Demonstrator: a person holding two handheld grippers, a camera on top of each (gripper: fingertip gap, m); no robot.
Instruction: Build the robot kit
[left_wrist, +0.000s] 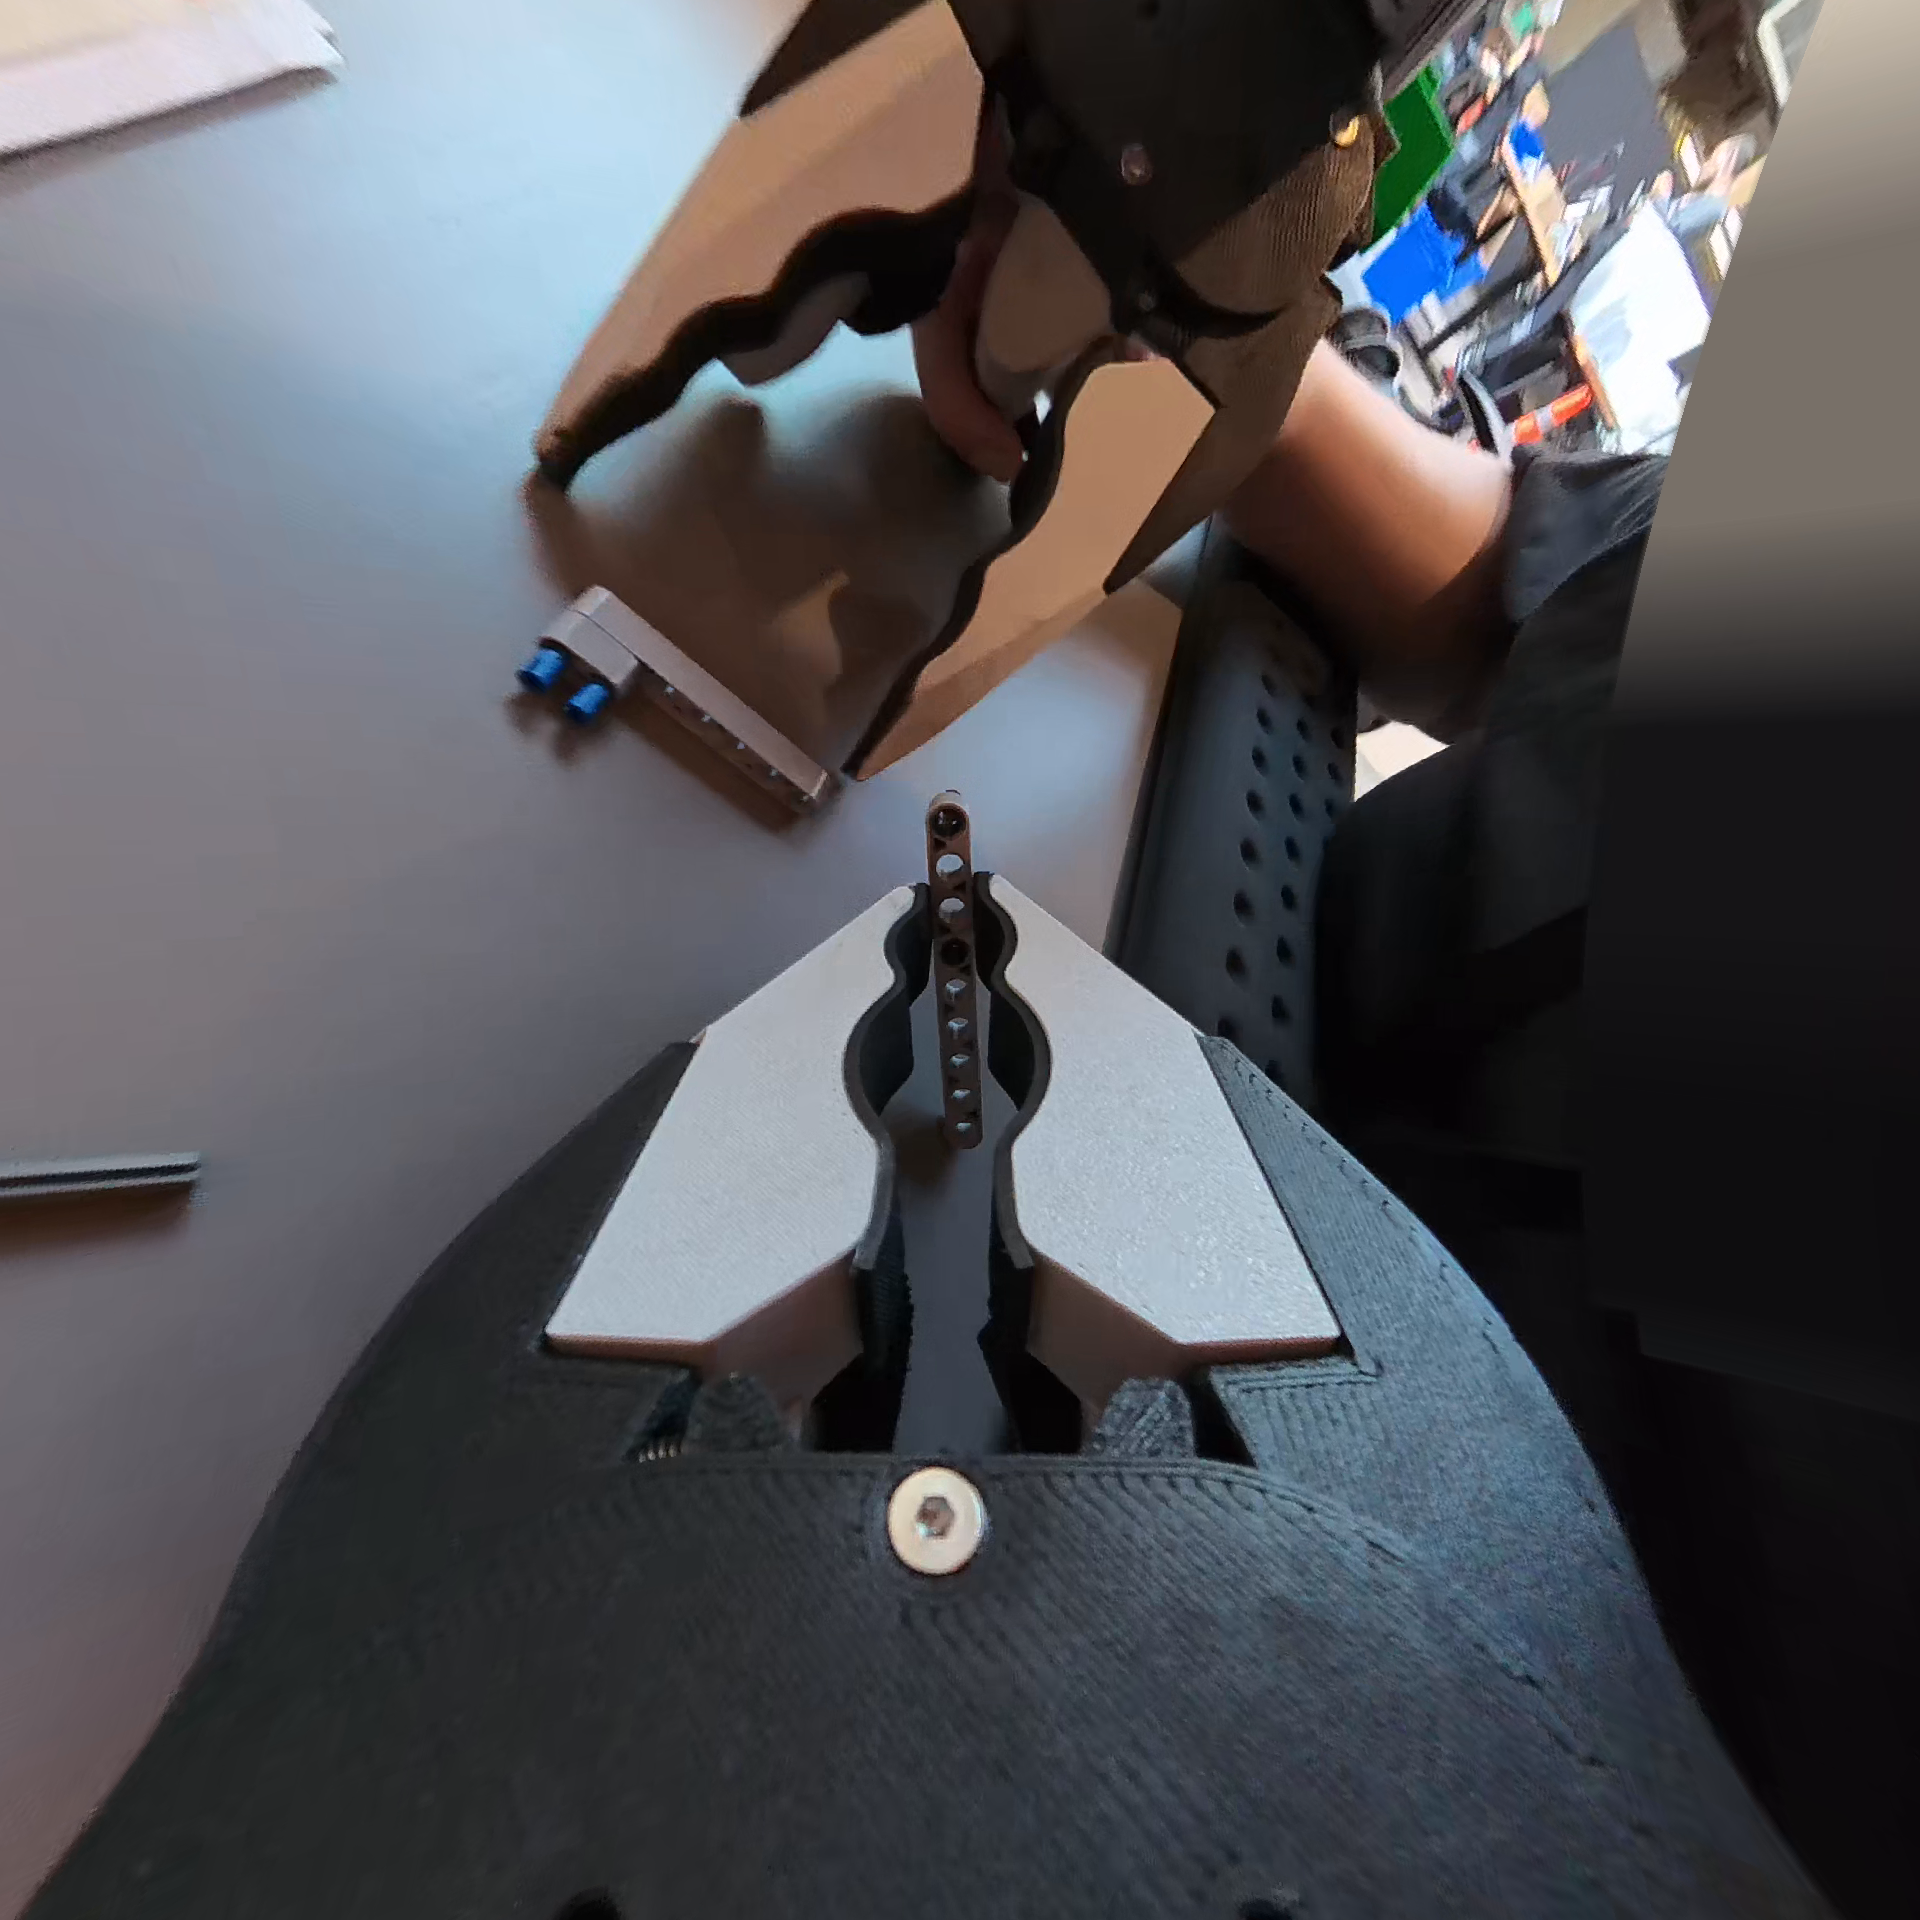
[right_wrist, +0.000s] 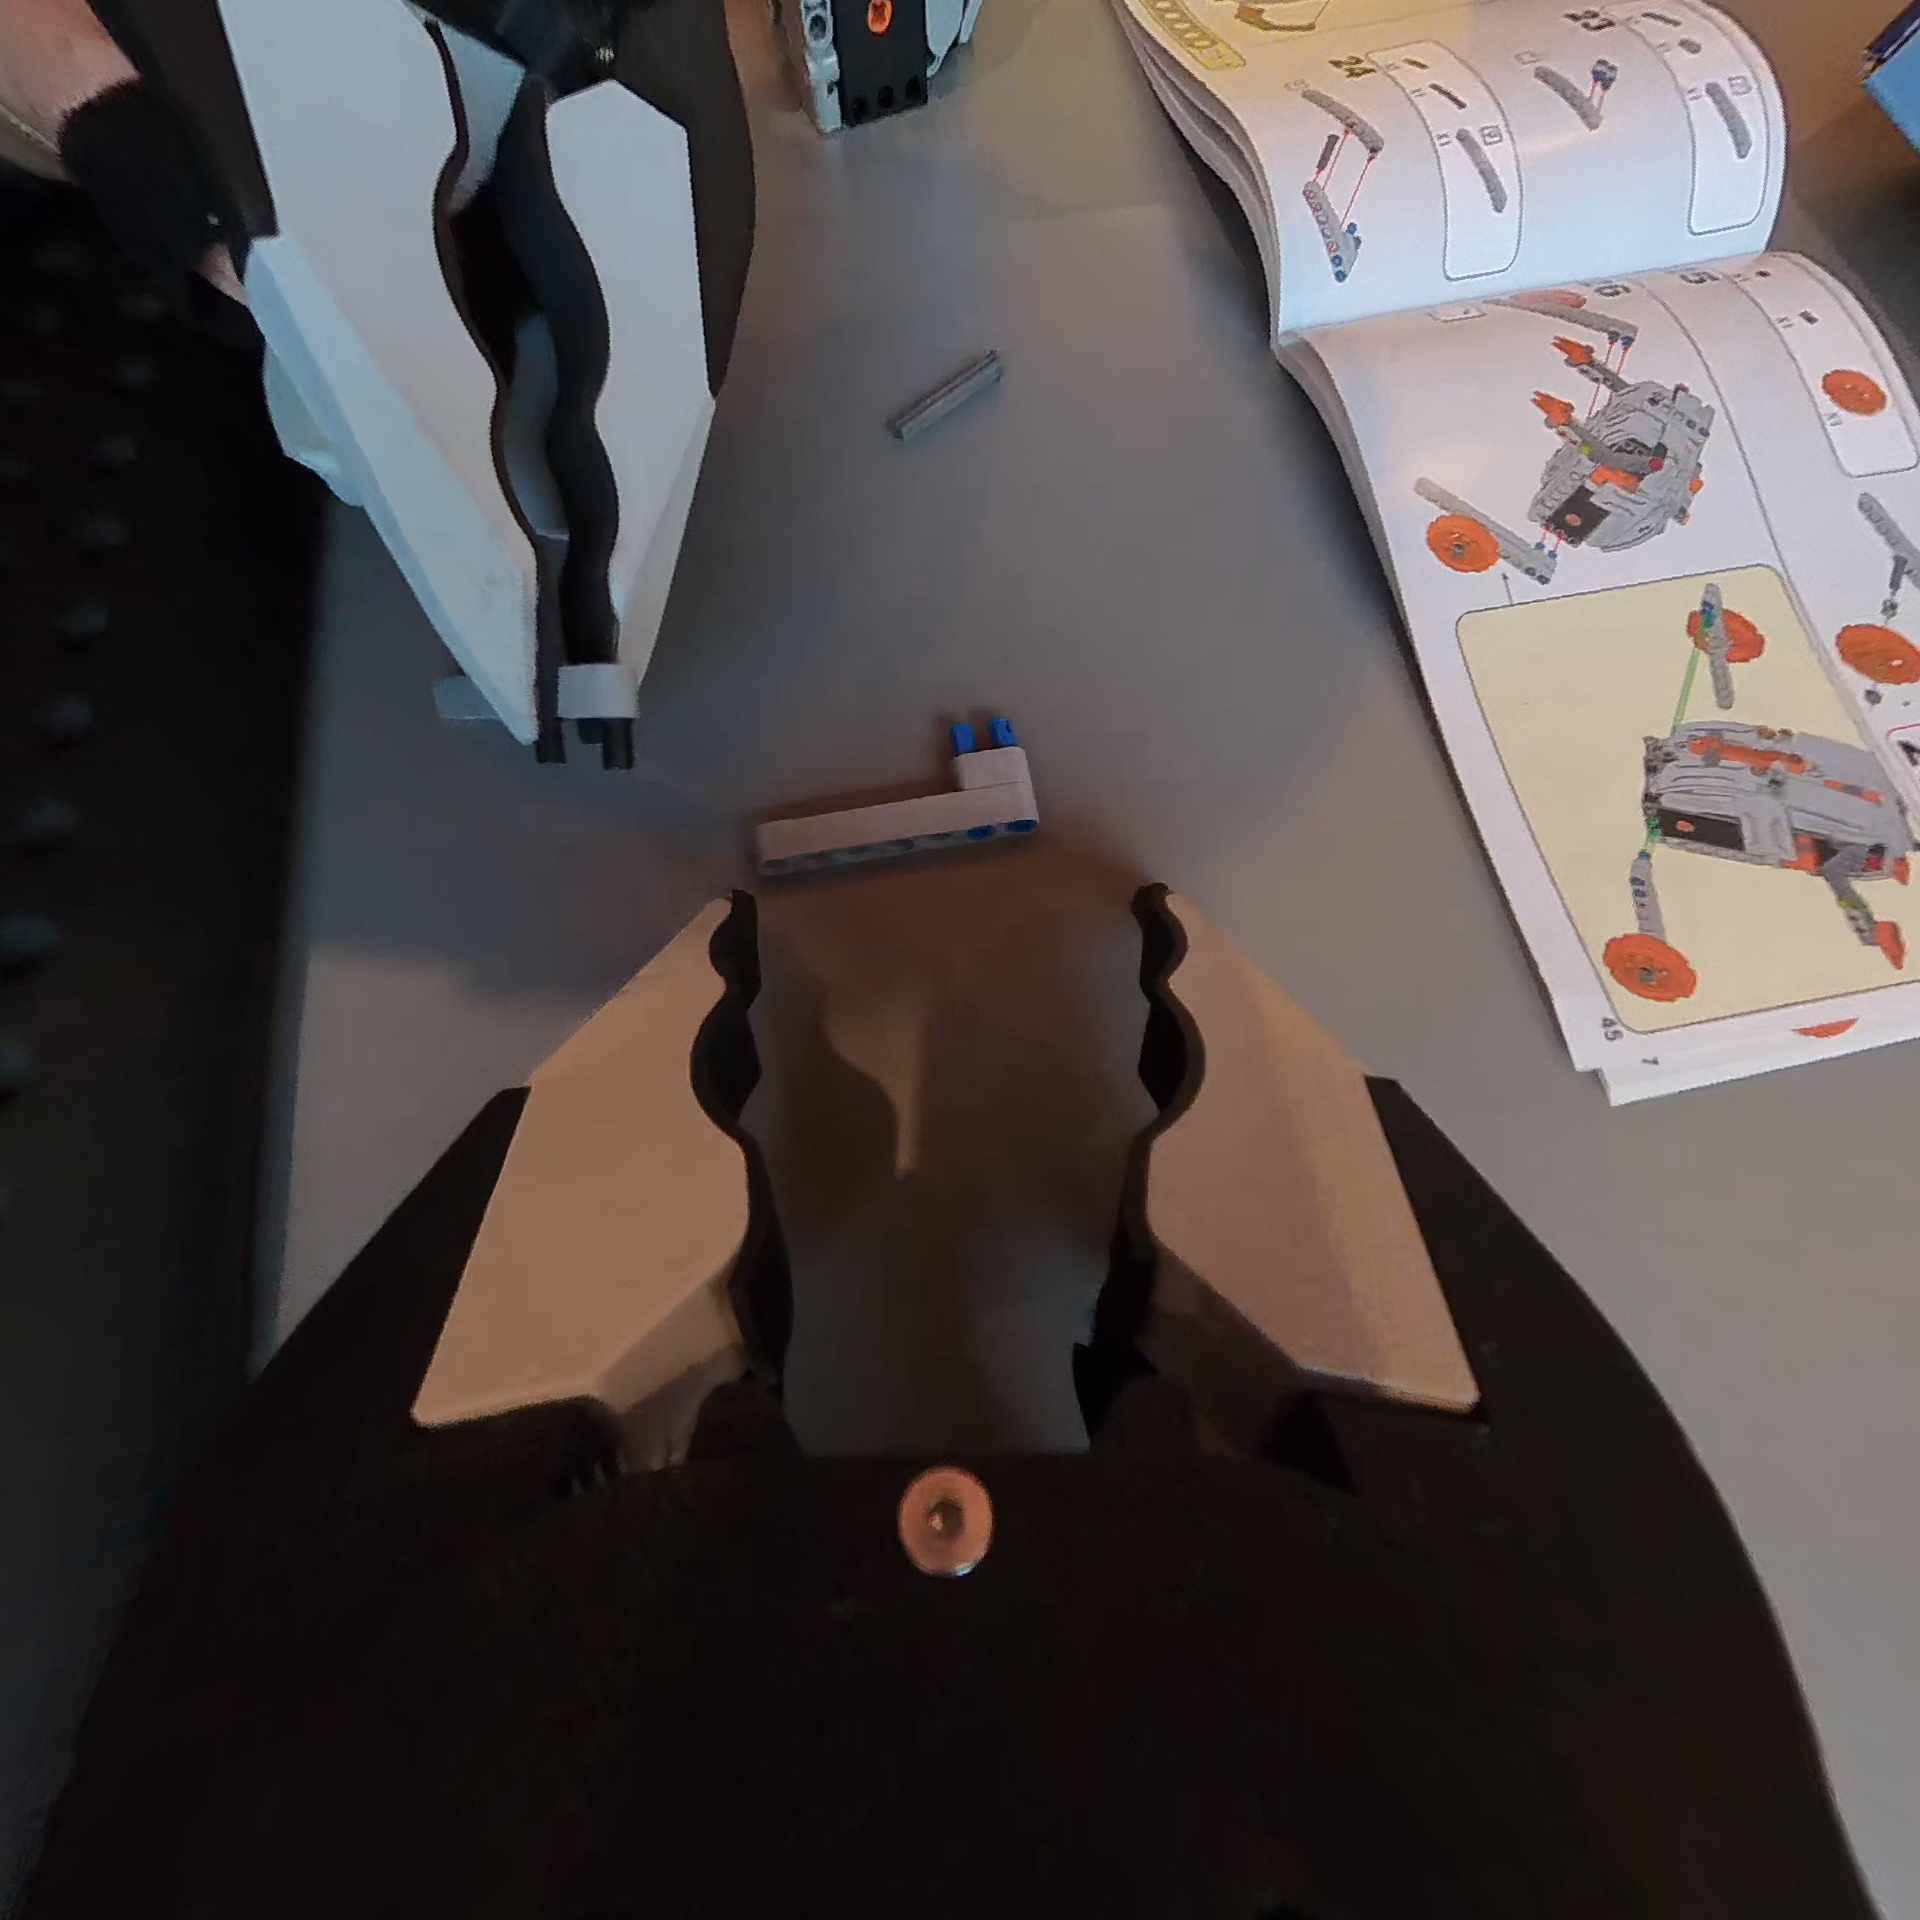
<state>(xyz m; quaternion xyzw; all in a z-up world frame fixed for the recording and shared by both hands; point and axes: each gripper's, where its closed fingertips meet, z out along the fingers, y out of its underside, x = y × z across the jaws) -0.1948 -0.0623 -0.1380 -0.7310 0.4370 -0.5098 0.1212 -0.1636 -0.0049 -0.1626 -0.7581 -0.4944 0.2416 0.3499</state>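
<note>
Grey and smooth, the table (right_wrist: 1299, 1195) is carrying a scatter of building-toy parts, with cluttered shelves (left_wrist: 1538, 208) blurring past its far edge in the left wrist view. The left hand-held gripper (left_wrist: 951, 888) is clamping a thin grey perforated beam (left_wrist: 956, 997) between its closed fingers, the beam running lengthwise along the slot with its far end sticking out past the fingertips; in the right wrist view this same hand-held gripper is hanging tip-down over the table's left side, the beam's end showing at its tips. The right hand-held gripper (right_wrist: 945, 904) is hovering with its fingers spread wide and nothing between them, and a person's hand (left_wrist: 977, 364) is wrapping around its body in the left wrist view. Just beyond its fingertips an L-shaped grey beam (right_wrist: 894, 826) is lying flat on the table, two blue pins (right_wrist: 979, 734) sticking out of its short leg. Farther off toward the far edge a short dark grey axle (right_wrist: 948, 395) is lying alone. An open instruction booklet (right_wrist: 1621, 582) is spreading along the table's right side, its pages showing drawings of a grey and orange model. A grey and black block (right_wrist: 868, 62) is sitting at the far edge.
</note>
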